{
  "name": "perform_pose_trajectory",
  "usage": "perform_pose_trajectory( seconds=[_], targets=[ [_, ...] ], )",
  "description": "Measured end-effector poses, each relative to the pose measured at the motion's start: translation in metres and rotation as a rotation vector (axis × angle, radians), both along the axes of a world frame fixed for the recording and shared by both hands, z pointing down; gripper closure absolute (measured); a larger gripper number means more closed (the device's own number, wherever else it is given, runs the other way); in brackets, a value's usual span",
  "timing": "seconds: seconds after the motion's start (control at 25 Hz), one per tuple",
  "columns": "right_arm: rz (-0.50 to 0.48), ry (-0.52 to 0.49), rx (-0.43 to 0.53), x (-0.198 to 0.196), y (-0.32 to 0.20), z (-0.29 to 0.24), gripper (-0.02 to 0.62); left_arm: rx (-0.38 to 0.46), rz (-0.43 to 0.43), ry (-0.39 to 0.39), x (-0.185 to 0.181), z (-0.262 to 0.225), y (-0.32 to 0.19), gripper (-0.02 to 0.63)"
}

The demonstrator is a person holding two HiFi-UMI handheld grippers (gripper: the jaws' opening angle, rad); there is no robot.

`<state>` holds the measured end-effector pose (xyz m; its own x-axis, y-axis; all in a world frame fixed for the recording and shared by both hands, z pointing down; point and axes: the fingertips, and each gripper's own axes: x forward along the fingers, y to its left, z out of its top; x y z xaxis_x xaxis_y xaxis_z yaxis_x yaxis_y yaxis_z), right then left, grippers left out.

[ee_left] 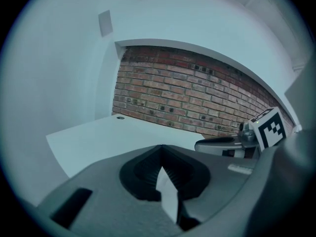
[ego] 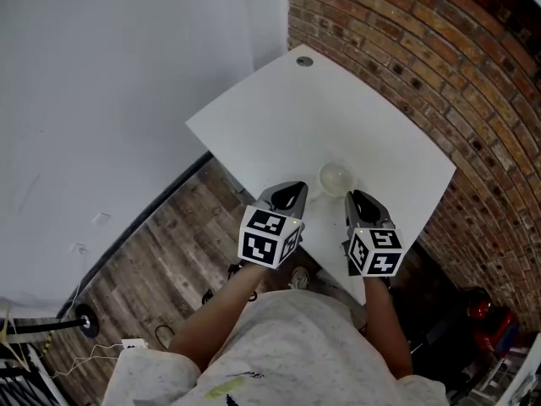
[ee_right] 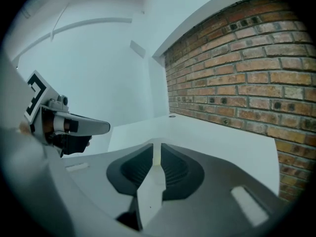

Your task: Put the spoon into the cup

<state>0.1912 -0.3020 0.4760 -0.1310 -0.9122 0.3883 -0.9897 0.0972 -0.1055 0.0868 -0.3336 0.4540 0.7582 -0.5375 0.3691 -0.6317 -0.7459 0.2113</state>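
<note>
A small round cream cup (ego: 336, 178) stands on the white table (ego: 338, 100) near its front edge. My two grippers flank it from the near side. To the cup's left is the left gripper (ego: 292, 194) (ee_left: 160, 149), its jaws shut with nothing between them. Just right of and behind the cup is the right gripper (ego: 355, 196) (ee_right: 157, 145). Its jaws are closed to a thin slit with a cream sliver showing in it; I cannot tell what the sliver is. No spoon shows clearly in any view. Both gripper views miss the cup.
A brick wall (ego: 439, 49) runs along the table's right side and a white wall (ego: 110, 74) along its left. A round cable hole (ego: 304, 61) sits at the far corner. Wooden floor (ego: 169, 252) with cables lies left of the table.
</note>
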Motion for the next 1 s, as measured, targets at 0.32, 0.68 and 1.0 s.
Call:
perform_pose_trajectory(
  seconds=[0.32, 0.68, 1.0],
  targets=[
    [0.021, 0.006, 0.037, -0.011, 0.019, -0.018, 0.537, 0.015, 0.015, 0.004, -0.011, -0.006, 0.015, 0.617],
    [0.063, 0.006, 0.059, -0.017, 0.05, -0.028, 0.568, 0.025, 0.056, 0.0, -0.015, -0.007, 0.04, 0.618],
    [0.073, 0.026, 0.092, -0.022, 0.068, -0.043, 0.584, 0.043, 0.08, -0.006, -0.015, -0.01, 0.053, 0.617]
  ],
)
